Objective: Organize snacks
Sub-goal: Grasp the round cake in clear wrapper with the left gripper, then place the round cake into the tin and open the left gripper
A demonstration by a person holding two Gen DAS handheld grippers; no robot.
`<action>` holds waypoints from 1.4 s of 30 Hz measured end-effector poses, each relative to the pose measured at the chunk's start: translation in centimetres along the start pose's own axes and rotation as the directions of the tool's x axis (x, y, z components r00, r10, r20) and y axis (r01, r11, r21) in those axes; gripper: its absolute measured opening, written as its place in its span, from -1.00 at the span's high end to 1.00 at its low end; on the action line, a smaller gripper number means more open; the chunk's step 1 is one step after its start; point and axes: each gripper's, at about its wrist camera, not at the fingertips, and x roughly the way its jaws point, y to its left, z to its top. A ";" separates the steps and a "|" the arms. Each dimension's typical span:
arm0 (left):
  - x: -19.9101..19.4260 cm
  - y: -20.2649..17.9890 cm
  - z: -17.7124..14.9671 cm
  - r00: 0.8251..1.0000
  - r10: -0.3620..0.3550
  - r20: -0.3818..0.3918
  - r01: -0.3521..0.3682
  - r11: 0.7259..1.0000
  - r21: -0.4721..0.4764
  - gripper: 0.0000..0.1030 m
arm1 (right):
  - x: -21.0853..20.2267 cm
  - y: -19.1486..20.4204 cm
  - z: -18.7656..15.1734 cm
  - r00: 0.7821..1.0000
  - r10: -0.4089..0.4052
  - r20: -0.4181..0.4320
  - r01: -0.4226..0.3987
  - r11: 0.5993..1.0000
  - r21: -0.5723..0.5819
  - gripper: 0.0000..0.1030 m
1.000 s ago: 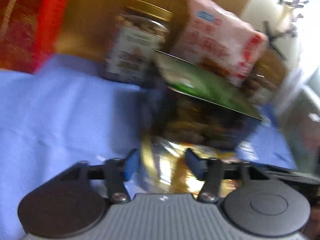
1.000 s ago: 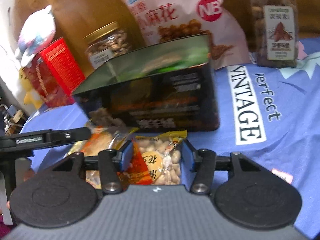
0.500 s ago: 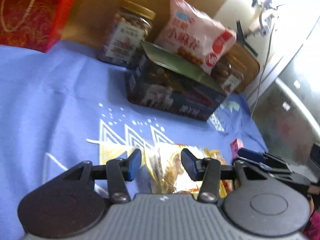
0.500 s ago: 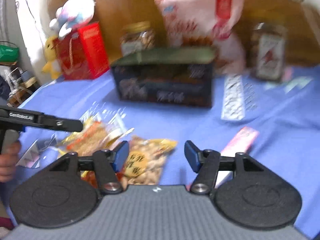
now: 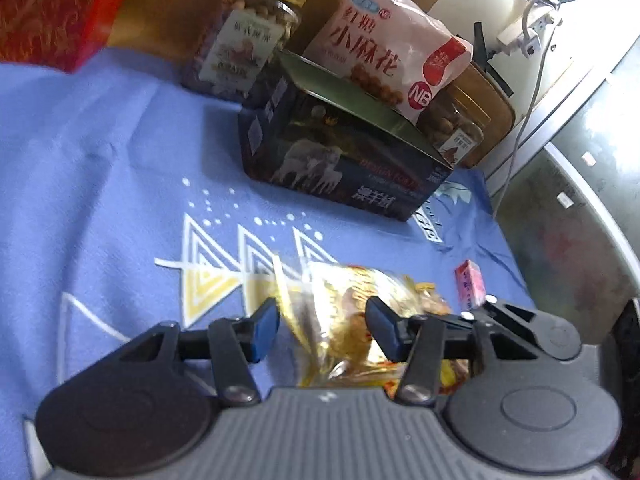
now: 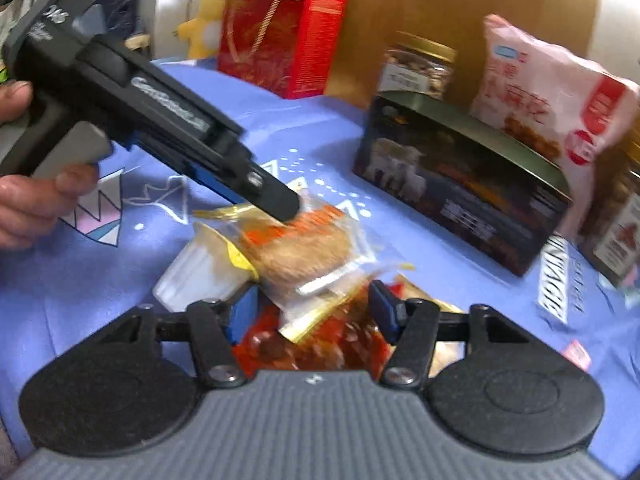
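Observation:
A pile of small snack packets lies on the blue cloth. In the left wrist view a clear, yellow packet [image 5: 344, 312] lies between the open fingers of my left gripper [image 5: 322, 328]. In the right wrist view my left gripper [image 6: 276, 204] rests over a packet of brown cake [image 6: 304, 248]. A small white cup [image 6: 200, 272] lies beside it. My right gripper [image 6: 314, 308] is open over a red packet [image 6: 312, 344]. The dark box [image 5: 340, 148] with a green top stands behind, also seen in the right wrist view [image 6: 460, 176].
Behind the dark box stand a nut jar [image 5: 248, 36], a pink bag [image 5: 392, 48] and a second jar [image 5: 456, 128]. A red box [image 6: 280, 32] and a yellow plush toy [image 6: 208, 12] sit at the back left. A small pink packet [image 5: 468, 284] lies to the right.
Both grippers have drawn back from the dark box and come down over the pile of small packets. The right gripper has swung left. Both stay open.

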 end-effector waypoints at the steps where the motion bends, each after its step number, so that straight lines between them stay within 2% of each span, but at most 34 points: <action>1: 0.0 0.0 0.2 1.000 0.008 0.006 -0.008 1.000 0.000 0.05 | 0.4 -0.2 0.3 1.000 0.002 0.000 -0.002 1.000 -0.006 -0.13; 2: 0.0 -0.1 0.3 1.000 0.021 0.015 -0.021 1.000 0.006 0.07 | 0.7 -0.2 0.6 1.000 0.003 -0.001 -0.003 1.000 -0.007 -0.05; 7: -0.5 -1.0 1.4 0.998 0.032 0.050 -0.034 0.999 0.040 0.12 | 1.2 0.3 1.2 1.000 -0.010 0.028 0.011 0.999 -0.036 0.07; 12: -2.0 -3.0 3.9 0.991 0.011 0.130 -0.025 0.994 0.109 0.12 | 0.1 -1.0 2.7 0.992 -0.049 0.117 0.051 0.999 -0.011 0.08; 16: -2.2 -5.1 6.6 0.982 -0.011 0.190 -0.019 0.987 0.159 0.12 | -1.0 -2.9 4.1 0.975 -0.101 0.198 0.098 0.995 0.024 0.08; 20: -0.6 -6.6 9.6 0.973 -0.014 0.232 -0.031 0.981 0.190 0.12 | -0.8 -5.3 5.6 0.957 -0.166 0.237 0.162 0.986 0.035 0.08; 27: 4.6 -6.3 13.6 0.978 0.012 0.210 -0.042 0.989 0.139 0.12 | 1.9 -9.6 6.5 0.956 -0.204 0.209 0.187 0.977 0.098 0.08; 31: 7.3 -6.5 14.3 0.983 0.025 0.183 -0.052 0.988 0.144 0.12 | 3.0 -11.9 6.0 0.939 -0.292 0.180 0.266 0.951 0.154 0.07; 34: 8.1 -6.8 14.3 0.981 0.051 0.185 -0.080 0.985 0.154 0.12 | 2.7 -13.4 5.3 0.902 -0.393 0.176 0.353 0.909 0.220 0.05; 37: 7.4 -6.7 13.6 0.984 0.024 0.178 -0.051 0.987 0.151 0.12 | 1.2 -14.4 4.2 0.899 -0.394 0.189 0.330 0.896 0.297 0.05; 40: 5.9 -7.0 12.4 0.980 0.038 0.195 -0.073 0.982 0.175 0.12 | -0.4 -14.4 2.9 0.890 -0.409 0.200 0.325 0.879 0.349 0.06; 42: 4.9 -7.5 11.4 0.976 0.066 0.206 -0.108 0.974 0.201 0.12 | -1.7 -14.2 1.8 0.893 -0.400 0.206 0.299 0.869 0.395 0.06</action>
